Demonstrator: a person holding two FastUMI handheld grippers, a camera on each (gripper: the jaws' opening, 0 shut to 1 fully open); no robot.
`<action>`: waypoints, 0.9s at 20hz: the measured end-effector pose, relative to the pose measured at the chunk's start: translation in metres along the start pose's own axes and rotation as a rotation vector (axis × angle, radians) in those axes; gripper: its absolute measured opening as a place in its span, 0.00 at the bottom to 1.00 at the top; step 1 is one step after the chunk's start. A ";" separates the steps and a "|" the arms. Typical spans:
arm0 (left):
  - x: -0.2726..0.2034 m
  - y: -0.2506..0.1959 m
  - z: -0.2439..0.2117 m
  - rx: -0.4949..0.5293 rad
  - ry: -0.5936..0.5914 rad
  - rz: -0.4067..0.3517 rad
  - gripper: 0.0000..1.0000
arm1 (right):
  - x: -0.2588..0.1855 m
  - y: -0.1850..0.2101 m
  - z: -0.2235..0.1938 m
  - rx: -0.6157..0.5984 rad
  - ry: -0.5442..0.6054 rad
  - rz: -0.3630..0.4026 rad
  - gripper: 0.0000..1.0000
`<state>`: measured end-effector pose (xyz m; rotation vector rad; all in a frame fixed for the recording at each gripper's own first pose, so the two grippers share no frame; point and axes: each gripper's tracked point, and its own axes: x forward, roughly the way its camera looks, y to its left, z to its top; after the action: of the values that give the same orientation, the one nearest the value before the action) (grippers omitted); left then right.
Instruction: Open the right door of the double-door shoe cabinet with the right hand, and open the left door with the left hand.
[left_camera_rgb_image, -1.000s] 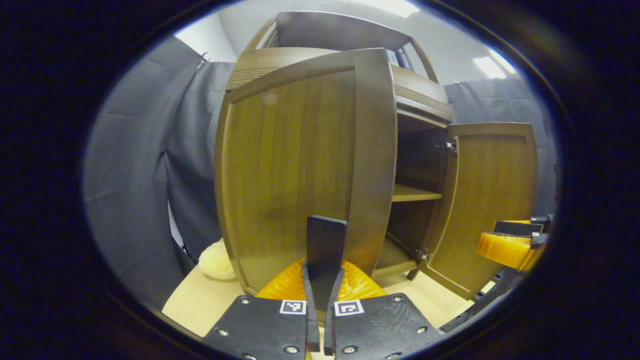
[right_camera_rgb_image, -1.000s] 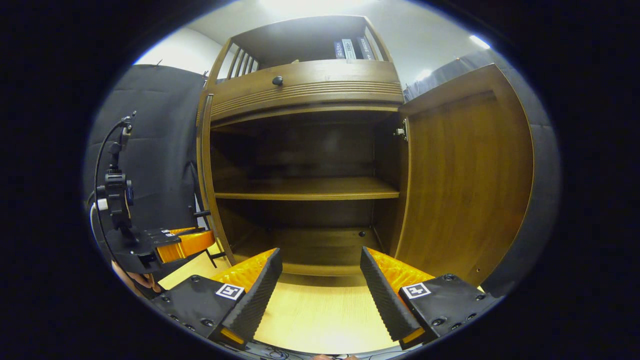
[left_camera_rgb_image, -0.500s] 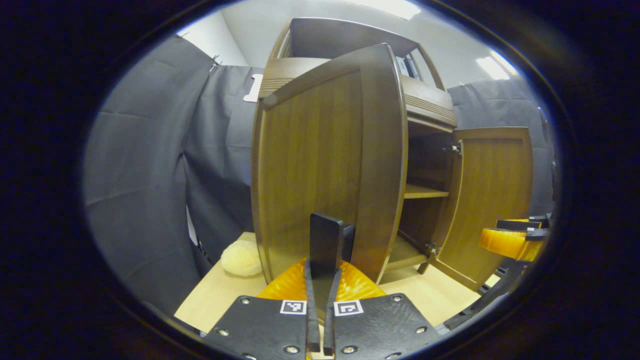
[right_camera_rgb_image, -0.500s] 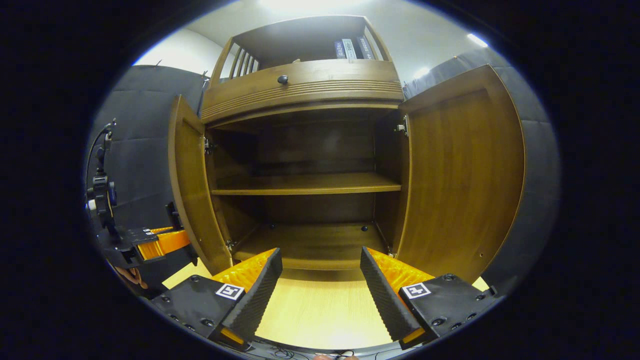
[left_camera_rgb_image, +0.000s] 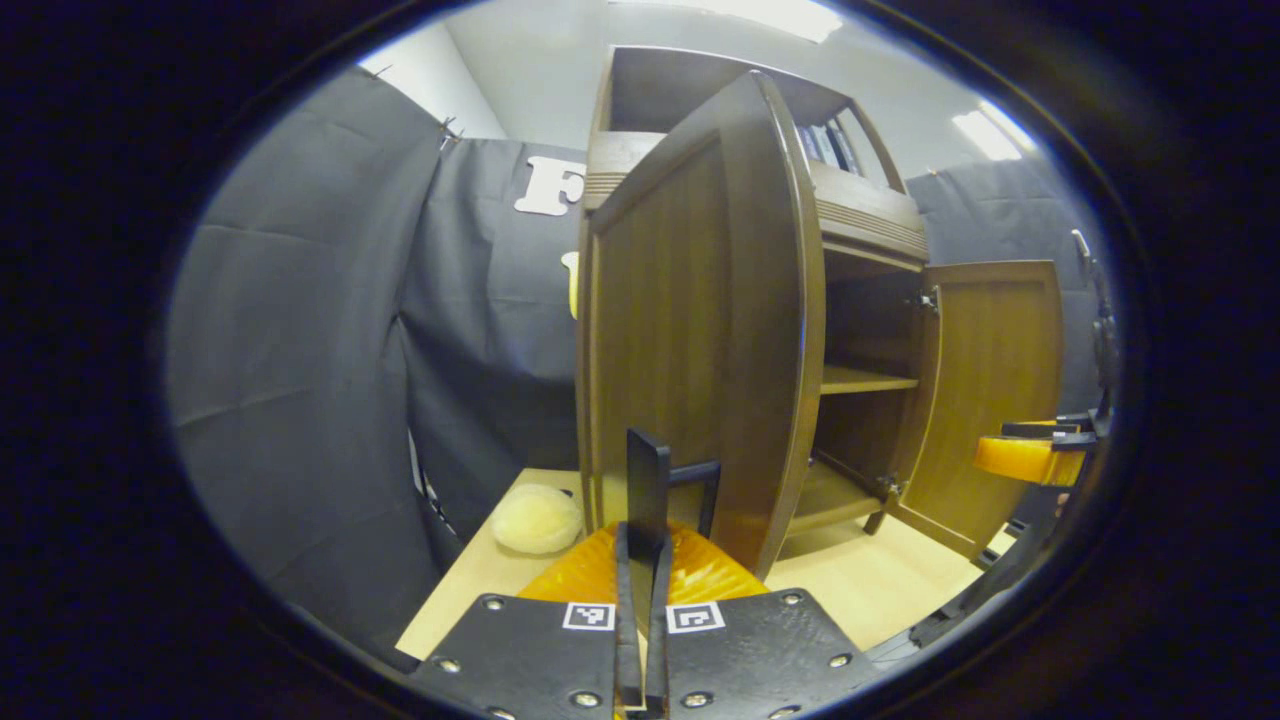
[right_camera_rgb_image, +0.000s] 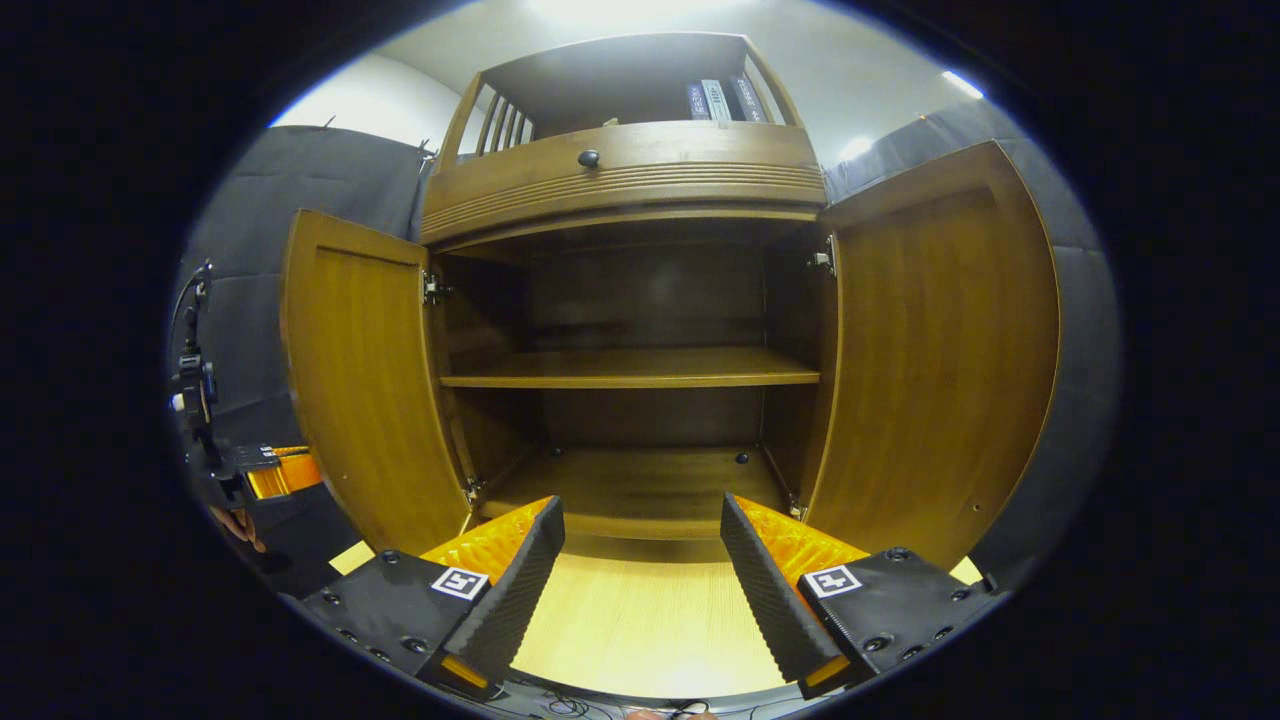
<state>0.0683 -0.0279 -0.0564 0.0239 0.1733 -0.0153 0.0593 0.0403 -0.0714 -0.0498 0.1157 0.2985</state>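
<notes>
The left door (right_camera_rgb_image: 355, 385) now stands wide open, swung far out from the cabinet (right_camera_rgb_image: 625, 180), drawn by the left gripper (left_camera_rgb_image: 642, 560).

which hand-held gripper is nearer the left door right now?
Left. The left hand-held gripper sits right at the left door, shut on its handle. The right hand-held gripper is open, out in front of the cabinet's middle, apart from that door.

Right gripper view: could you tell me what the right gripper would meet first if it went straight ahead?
Probably the brown wooden shoe cabinet's bottom shelf or back panel; the right gripper points between both open doors, depth unclear.
</notes>
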 end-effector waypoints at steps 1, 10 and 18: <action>-0.004 0.023 -0.002 -0.008 -0.002 0.008 0.04 | -0.001 0.000 0.000 0.000 0.000 0.000 0.94; -0.005 0.094 -0.003 0.019 -0.023 -0.025 0.01 | -0.001 0.001 0.001 -0.021 0.011 0.016 0.94; -0.016 0.103 -0.011 0.011 -0.031 -0.005 0.01 | -0.005 -0.010 0.003 -0.007 0.009 -0.024 0.94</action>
<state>0.0520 0.0760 -0.0622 0.0339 0.1421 -0.0211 0.0579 0.0296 -0.0679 -0.0599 0.1230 0.2747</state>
